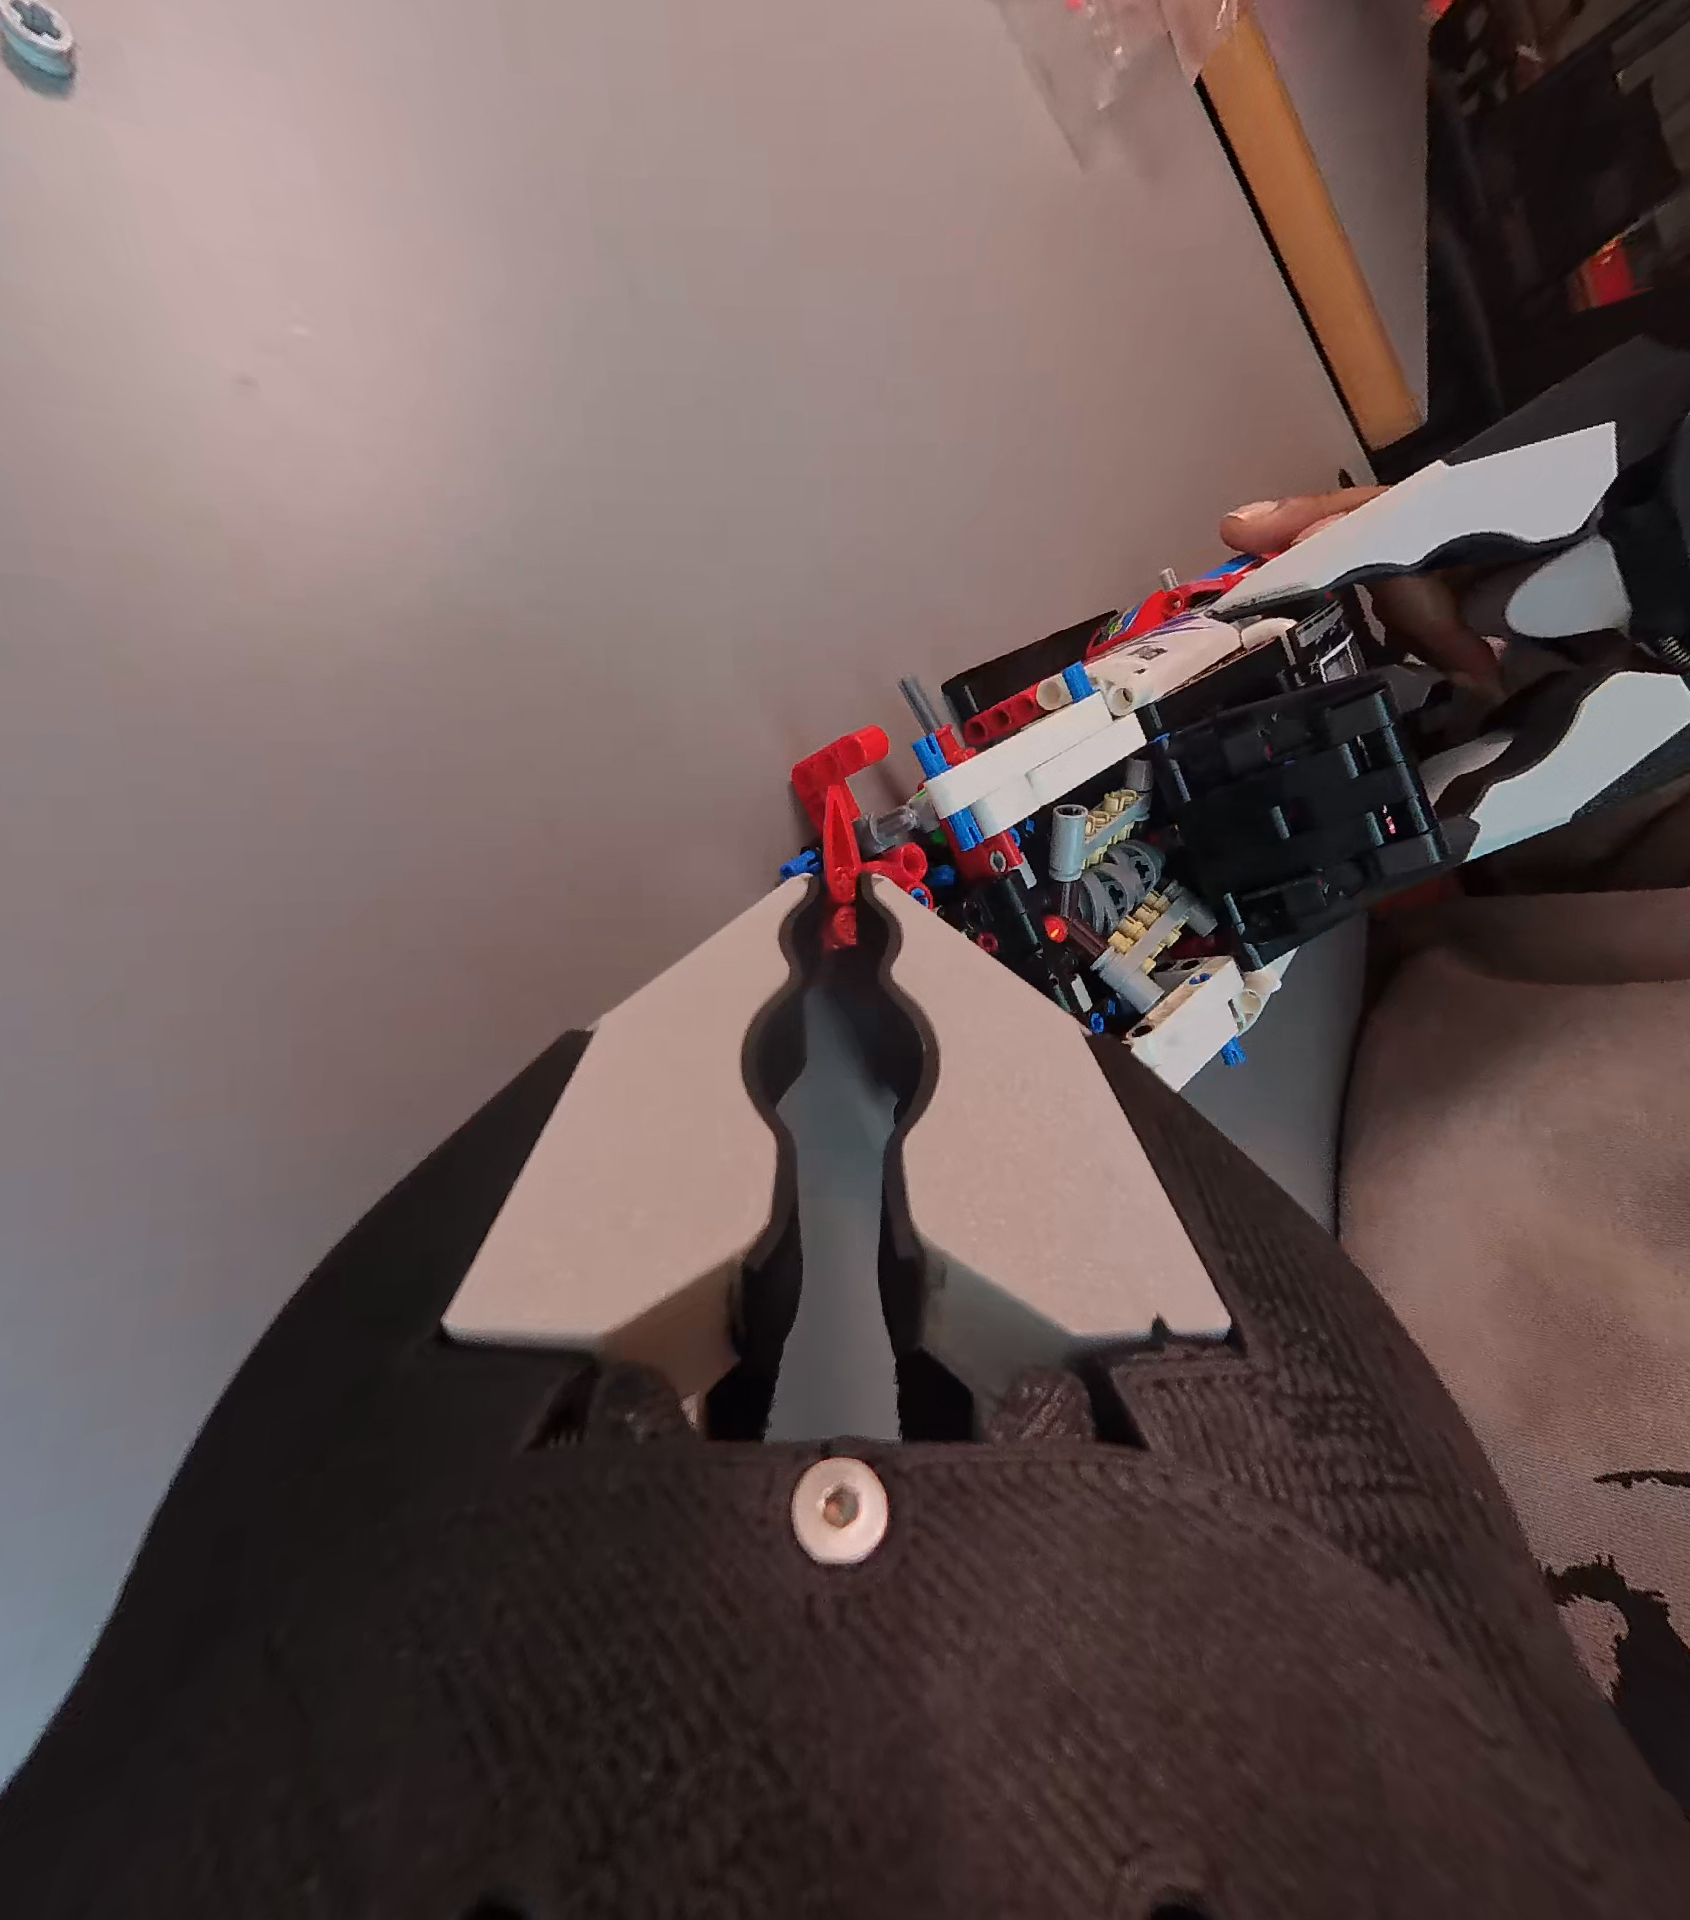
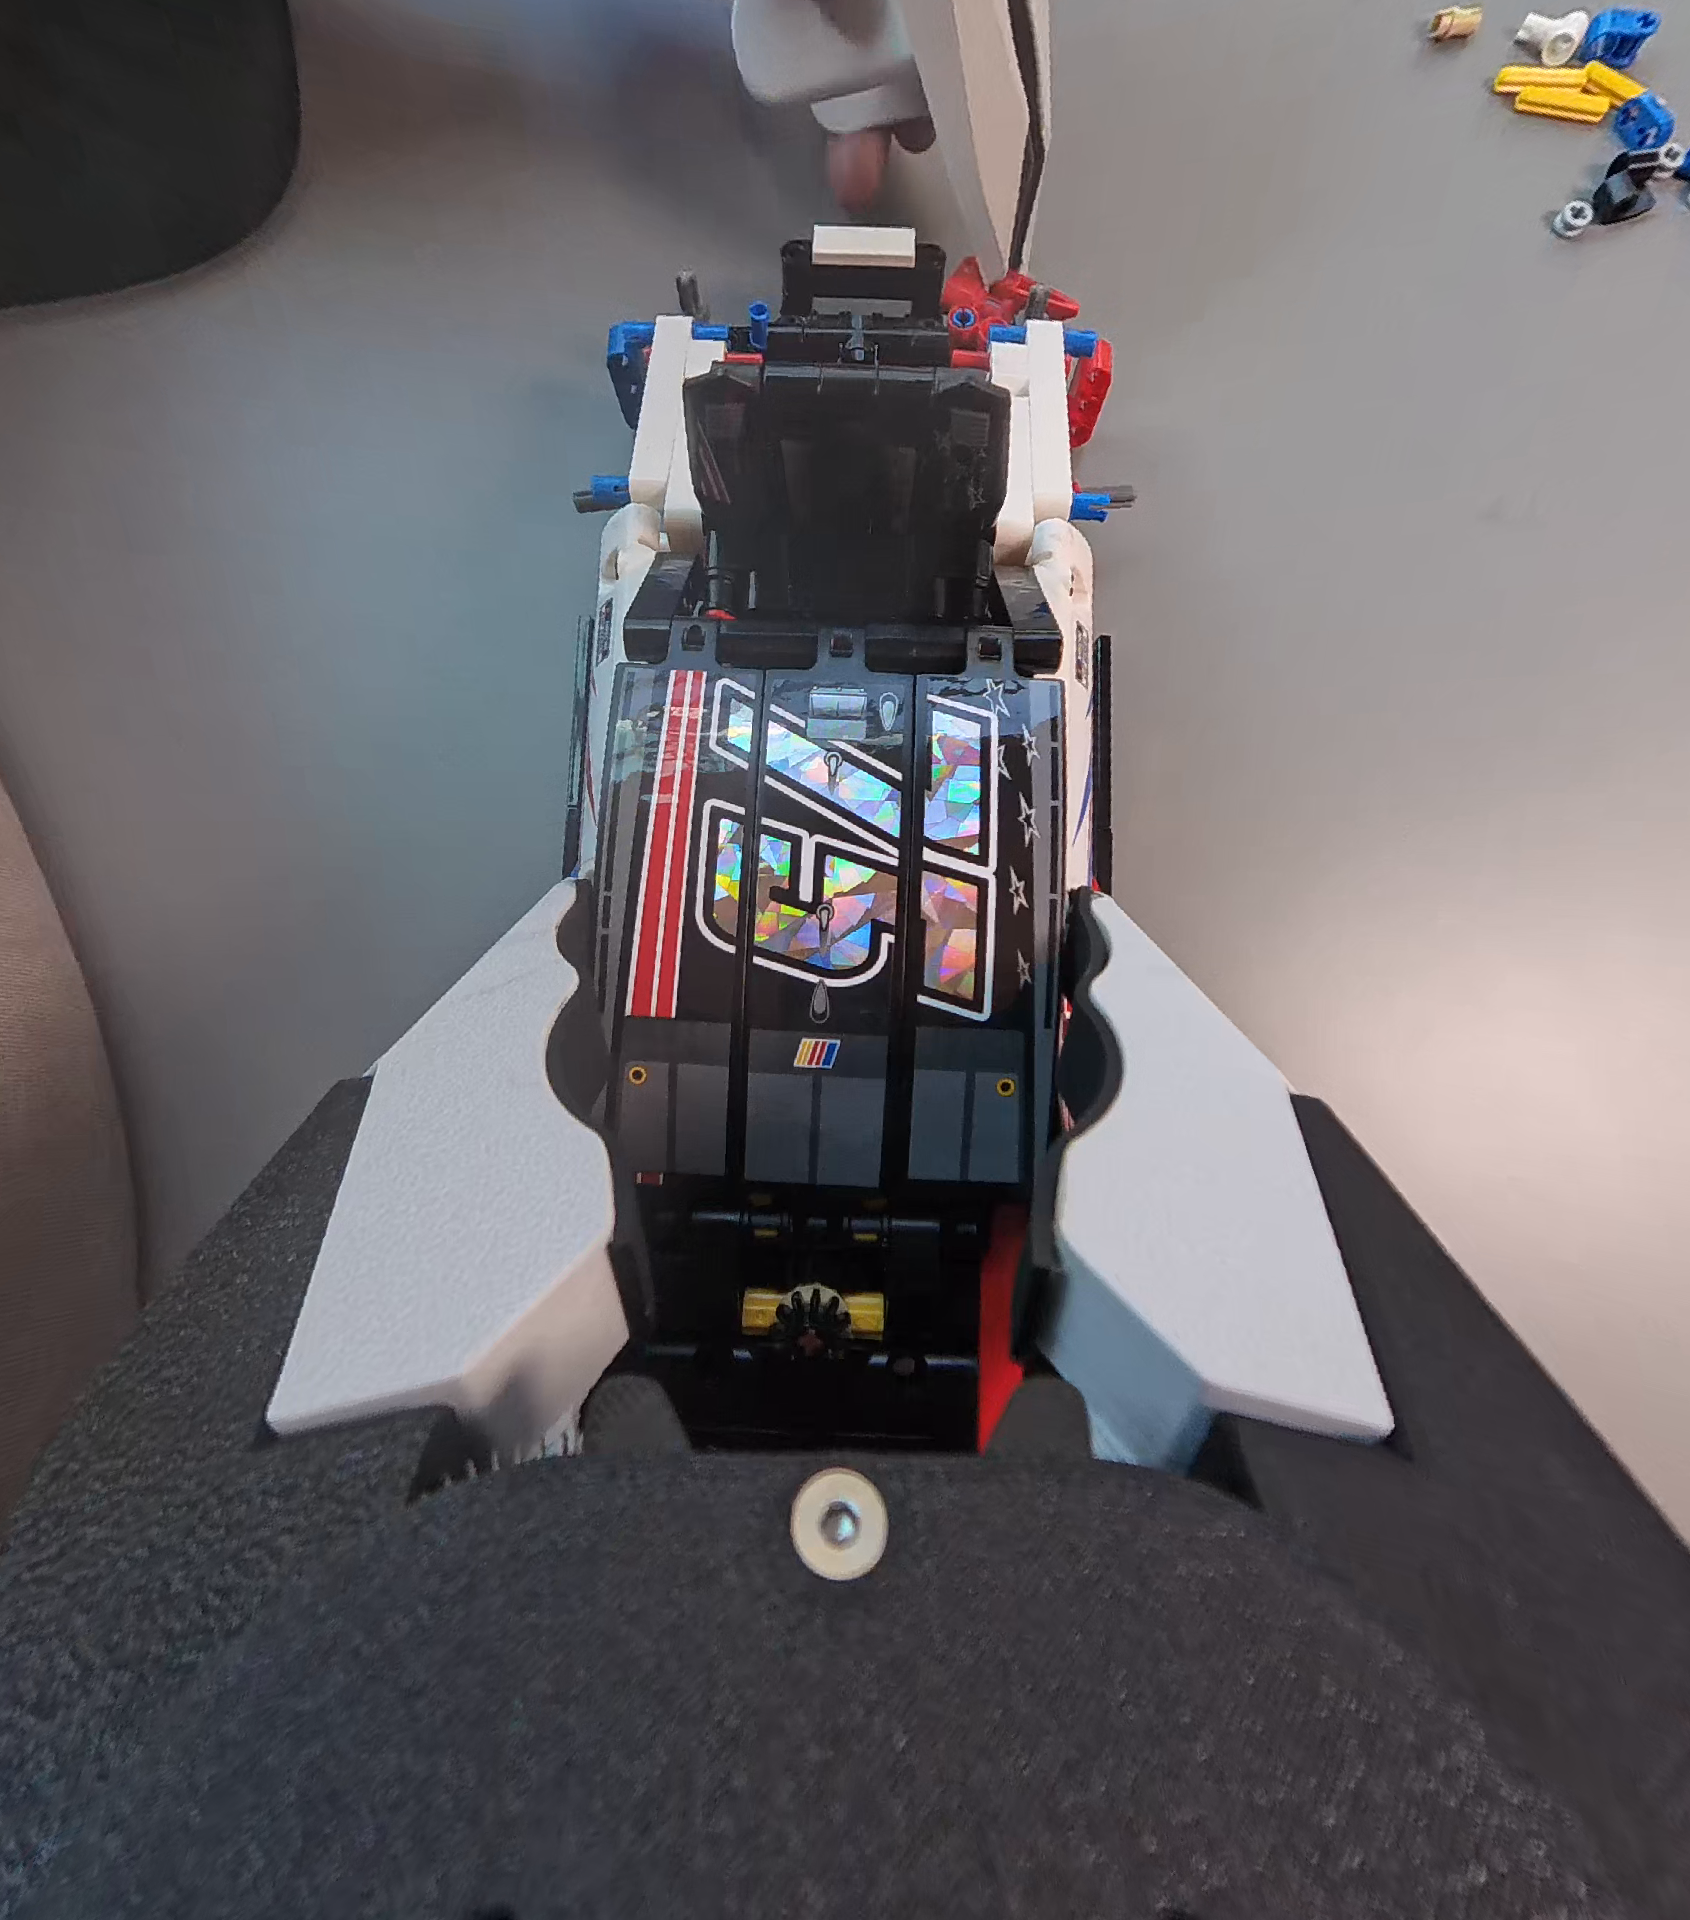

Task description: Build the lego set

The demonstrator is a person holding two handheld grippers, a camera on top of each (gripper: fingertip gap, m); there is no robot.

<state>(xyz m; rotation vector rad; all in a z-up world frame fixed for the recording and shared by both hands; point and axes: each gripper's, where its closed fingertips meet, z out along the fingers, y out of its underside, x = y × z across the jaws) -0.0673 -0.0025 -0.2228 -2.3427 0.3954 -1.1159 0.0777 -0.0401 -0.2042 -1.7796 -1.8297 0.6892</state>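
Right gripper clamped around lego car; left gripper apparently pinching small red piece.

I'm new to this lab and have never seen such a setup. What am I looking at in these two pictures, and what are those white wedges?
There is no robot arm here. A person holds a two-finger gripper in each hand, and each gripper carries a camera looking forward along its fingers. The white wedges are those fingers.

The left gripper is seen from its own camera. Its fingers are shut on a small red piece at one end of a partly built lego car. The other gripper shows farther off, at the upper right.

The right gripper, again in its own camera's view, clamps the car by its sides, so you look down on the black roof with its shiny sticker.

On the grey table lie loose parts, blue, yellow, white and black, and a grey wheel-like part far off.
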